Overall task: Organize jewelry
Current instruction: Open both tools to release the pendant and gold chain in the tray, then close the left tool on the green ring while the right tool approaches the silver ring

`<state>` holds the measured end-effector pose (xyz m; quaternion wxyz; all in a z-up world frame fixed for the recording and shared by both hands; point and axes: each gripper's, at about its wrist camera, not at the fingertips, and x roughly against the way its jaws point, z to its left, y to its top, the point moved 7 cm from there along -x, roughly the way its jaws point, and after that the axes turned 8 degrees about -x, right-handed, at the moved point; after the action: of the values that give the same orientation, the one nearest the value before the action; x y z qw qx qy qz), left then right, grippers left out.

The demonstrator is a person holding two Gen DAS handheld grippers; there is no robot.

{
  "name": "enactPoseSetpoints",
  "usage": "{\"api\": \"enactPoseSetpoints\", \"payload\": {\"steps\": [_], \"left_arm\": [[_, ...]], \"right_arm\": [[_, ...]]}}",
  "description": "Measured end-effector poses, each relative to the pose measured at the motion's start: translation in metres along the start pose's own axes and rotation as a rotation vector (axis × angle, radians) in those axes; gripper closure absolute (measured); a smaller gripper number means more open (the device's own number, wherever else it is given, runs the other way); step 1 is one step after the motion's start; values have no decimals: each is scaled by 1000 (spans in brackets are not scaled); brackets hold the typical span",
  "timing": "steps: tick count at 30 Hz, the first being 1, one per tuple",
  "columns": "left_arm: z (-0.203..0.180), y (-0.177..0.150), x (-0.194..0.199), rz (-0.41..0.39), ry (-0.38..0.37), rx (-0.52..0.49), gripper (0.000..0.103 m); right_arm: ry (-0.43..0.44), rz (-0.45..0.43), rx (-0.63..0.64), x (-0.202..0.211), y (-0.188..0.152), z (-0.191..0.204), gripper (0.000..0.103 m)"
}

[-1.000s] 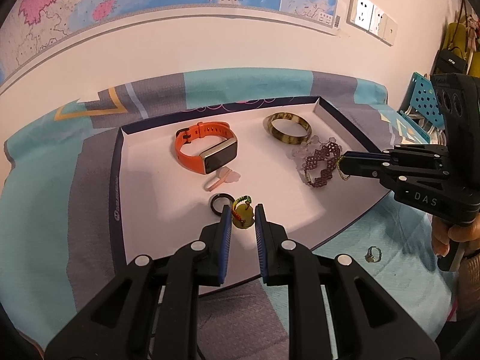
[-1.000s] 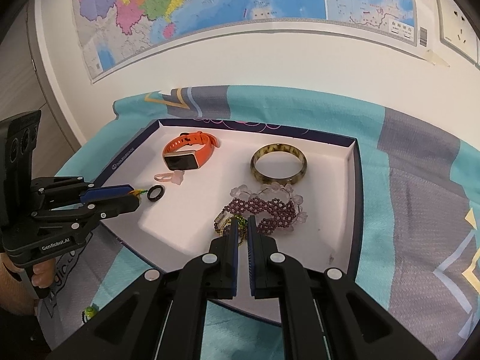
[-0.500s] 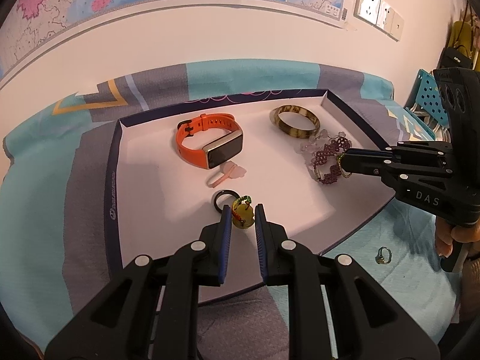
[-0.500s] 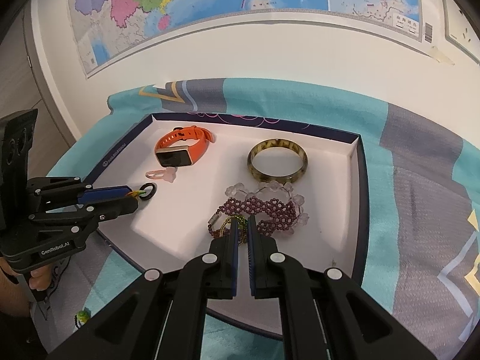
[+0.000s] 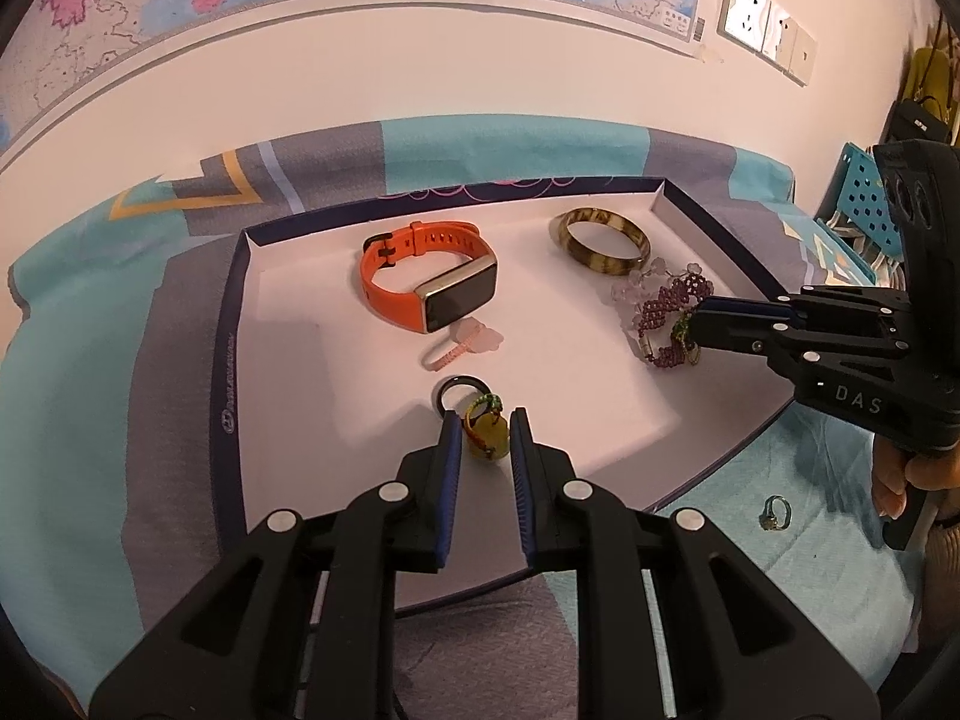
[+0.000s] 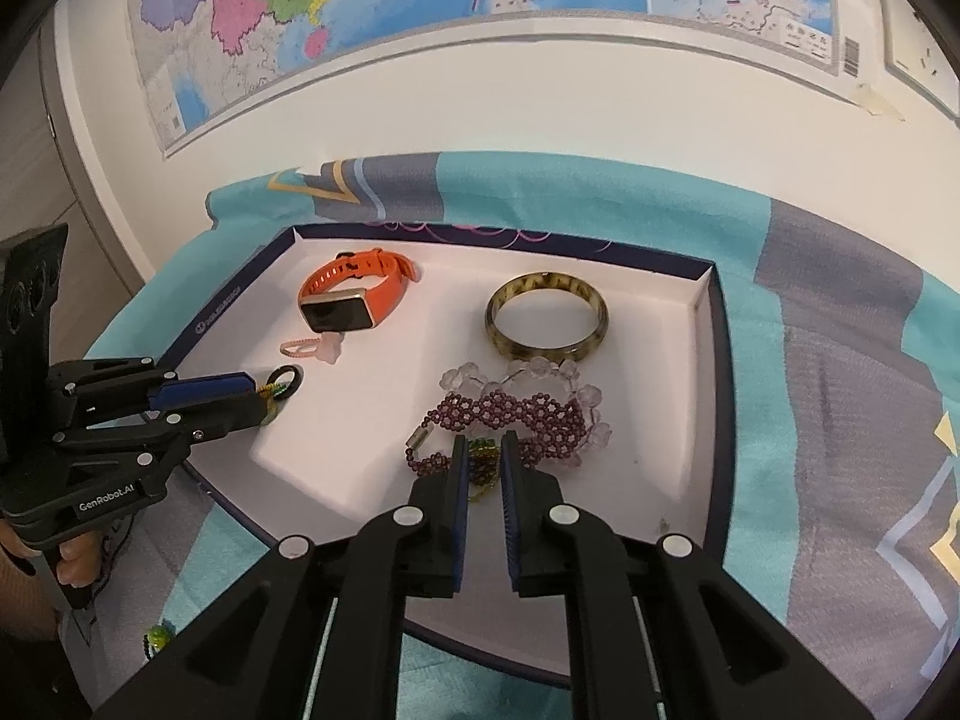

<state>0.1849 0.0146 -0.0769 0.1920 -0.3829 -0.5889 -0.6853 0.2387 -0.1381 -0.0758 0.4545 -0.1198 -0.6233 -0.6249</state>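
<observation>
The left hand-held gripper (image 5: pixel 486 441) pinches a yellow-green pendant (image 5: pixel 487 443) on a braided cord between its blue pads, low over the near part of the shallow white tray (image 5: pixel 240 396), just beside a black ring (image 5: pixel 457 391). The right hand-held gripper (image 6: pixel 483 461) is nearly pressed together on a small green-and-gold piece (image 6: pixel 483 455) at the near edge of the purple beaded bracelet (image 6: pixel 510 420).

The tray has a low dark rim on all sides and lies on a teal-and-grey cloth (image 6: pixel 840 360) over the bench. Bare white floor shows along the tray's left side and in its near right part.

Inside the tray lie one orange smart band (image 5: pixel 429 285), one mottled bangle (image 5: pixel 602 240), one clear bead bracelet (image 6: pixel 540 375), one purple beaded bracelet, one pink charm (image 5: pixel 462 345) and one black ring. Outside it, on the cloth, lie one ring (image 5: pixel 774 513) and one green bead piece (image 6: pixel 157 639).
</observation>
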Motion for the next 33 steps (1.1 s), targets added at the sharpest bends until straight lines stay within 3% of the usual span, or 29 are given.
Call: {"api": "enactPoseSetpoints", "payload": {"steps": [4,9,13,15,19,33], "left_arm": [[2,-1,4,-14,3,5,75],[5,0,13,-40,8,13,72],[-1,1,33,-85,10,-12,64],[-6,-2,45,-103,4,-32,63],[-16,-14,65,-126,-16,-67,59],[-52,-84,87,-59,-122,-134,46]], "right_arm": [[0,-19,-13,8,1,-3,89],[2,-31,-26,17,-4,-5,87],[9,-57,-13,34,-9,0,82],[28,-67,-3,45,-14,5,75],[45,-67,36,60,-32,16,72],[36,35,53,57,-94,30,65]]}}
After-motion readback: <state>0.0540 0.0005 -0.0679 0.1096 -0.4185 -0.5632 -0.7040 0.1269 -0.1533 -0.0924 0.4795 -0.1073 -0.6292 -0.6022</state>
